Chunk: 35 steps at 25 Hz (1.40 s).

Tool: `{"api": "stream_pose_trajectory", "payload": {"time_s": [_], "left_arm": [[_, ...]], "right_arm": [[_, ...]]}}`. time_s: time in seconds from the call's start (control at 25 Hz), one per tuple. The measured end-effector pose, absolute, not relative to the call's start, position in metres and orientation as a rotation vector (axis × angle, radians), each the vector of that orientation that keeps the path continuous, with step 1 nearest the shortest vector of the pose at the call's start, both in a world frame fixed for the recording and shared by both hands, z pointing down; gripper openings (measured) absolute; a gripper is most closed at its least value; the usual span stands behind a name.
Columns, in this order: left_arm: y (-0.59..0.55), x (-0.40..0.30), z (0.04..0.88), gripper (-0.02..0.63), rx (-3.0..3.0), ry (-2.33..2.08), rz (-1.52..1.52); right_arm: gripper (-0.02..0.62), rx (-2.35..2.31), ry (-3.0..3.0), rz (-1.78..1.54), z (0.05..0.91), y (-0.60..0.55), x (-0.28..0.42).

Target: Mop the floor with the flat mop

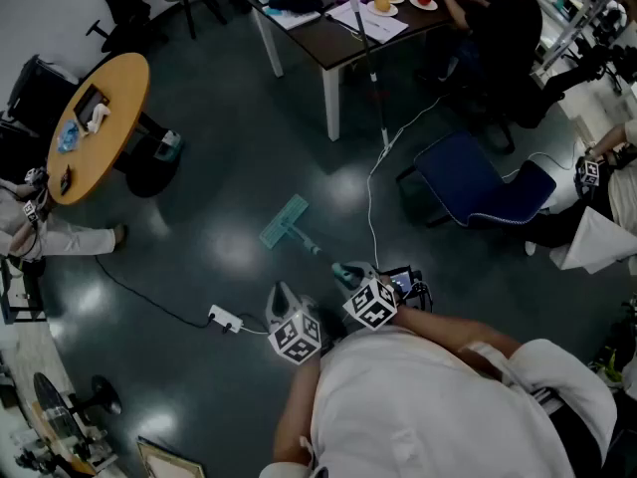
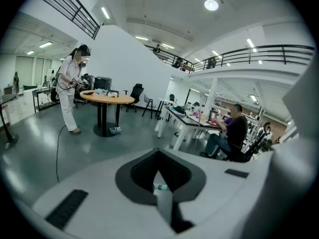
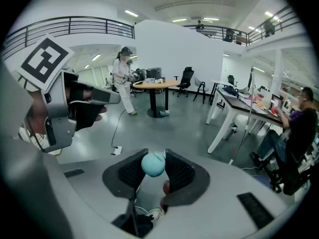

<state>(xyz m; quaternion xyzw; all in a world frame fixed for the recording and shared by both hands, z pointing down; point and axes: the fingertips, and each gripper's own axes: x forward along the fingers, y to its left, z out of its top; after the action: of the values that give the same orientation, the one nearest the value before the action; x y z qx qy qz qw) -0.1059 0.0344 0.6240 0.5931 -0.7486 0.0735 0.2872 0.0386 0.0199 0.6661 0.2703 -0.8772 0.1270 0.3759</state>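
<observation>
On the dark floor, well away from the round desk (image 1: 100,118), lies the flat mop (image 1: 285,220), with its pad flat down. To mop well, I think the person should keep the pad flat, push in long slow strokes, and stay off the white cord (image 1: 369,202) on the far side from the round desk. The handle slants up to the right hand-held gripper (image 1: 350,277), which squeezes its round blue-green tip (image 3: 152,164). The left hand-held gripper (image 2: 159,158) is closed on nothing, beside the handle.
</observation>
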Motion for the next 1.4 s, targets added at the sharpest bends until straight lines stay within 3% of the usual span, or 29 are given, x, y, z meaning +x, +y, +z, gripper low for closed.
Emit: {"api": "stream_pose_trajectory", "payload": {"time_s": [0.92,1.4], "left_arm": [[0.064,-0.126,0.622,0.002,1.562,-2.011,0.224],[0.07,-0.194,0.605,0.002,1.475,-2.06,0.204]], "right_arm": [[0.114,0.705,-2.265,0.312,0.673,0.039,0.01],[0.112,0.76,-2.147,0.222,0.771,-0.127,-0.156]]}}
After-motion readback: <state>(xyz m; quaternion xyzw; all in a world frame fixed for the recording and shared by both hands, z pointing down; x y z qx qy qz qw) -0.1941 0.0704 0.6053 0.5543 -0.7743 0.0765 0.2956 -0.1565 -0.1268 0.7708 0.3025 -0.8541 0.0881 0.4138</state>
